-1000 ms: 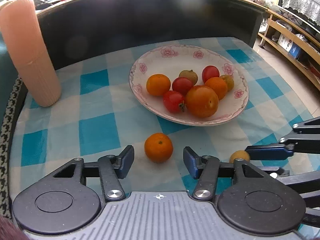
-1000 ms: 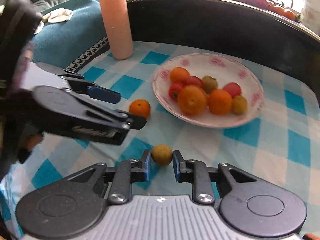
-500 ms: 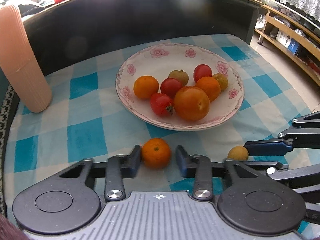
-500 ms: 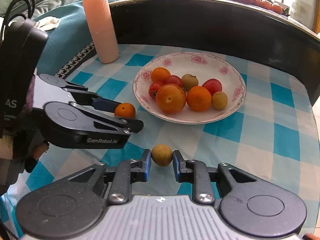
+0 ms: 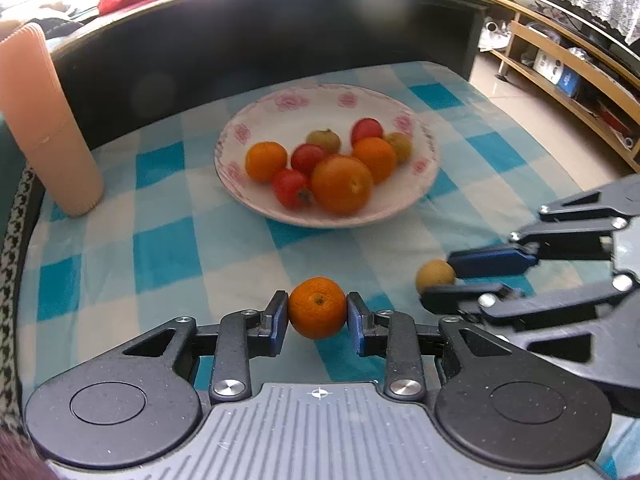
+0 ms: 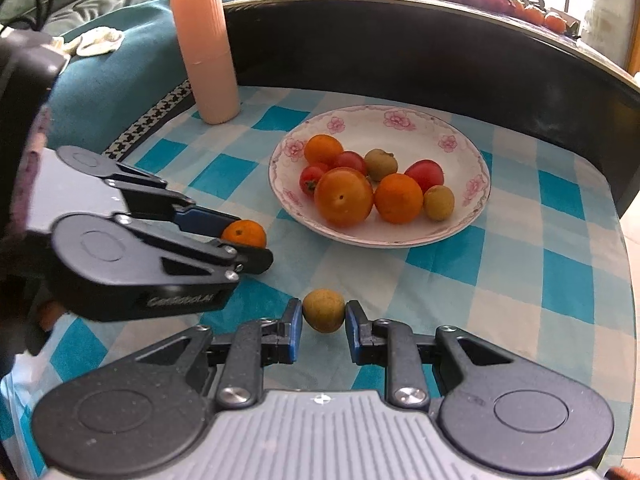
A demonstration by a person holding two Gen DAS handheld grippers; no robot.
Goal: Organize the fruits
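Left gripper (image 5: 318, 309): both pads pressed against a small orange (image 5: 317, 307), gripped at the sides; its jaws have just been closing onto it. The orange sits at 6 o'clock in the left wrist view, over the blue-checked tablecloth (image 5: 160, 248). Right gripper (image 6: 323, 312): fingers closed narrowly on a small yellow-brown fruit (image 6: 323, 310), pads touching both sides, at 6 o'clock in the right wrist view. Floral-rimmed plate (image 5: 280, 112) lies at 12 o'clock beyond both grippers, holding oranges, red tomatoes and more yellow-brown fruits. Ribbed peach-coloured cylinder (image 5: 44, 120) stands upright at 10 o'clock, well apart from the plate.
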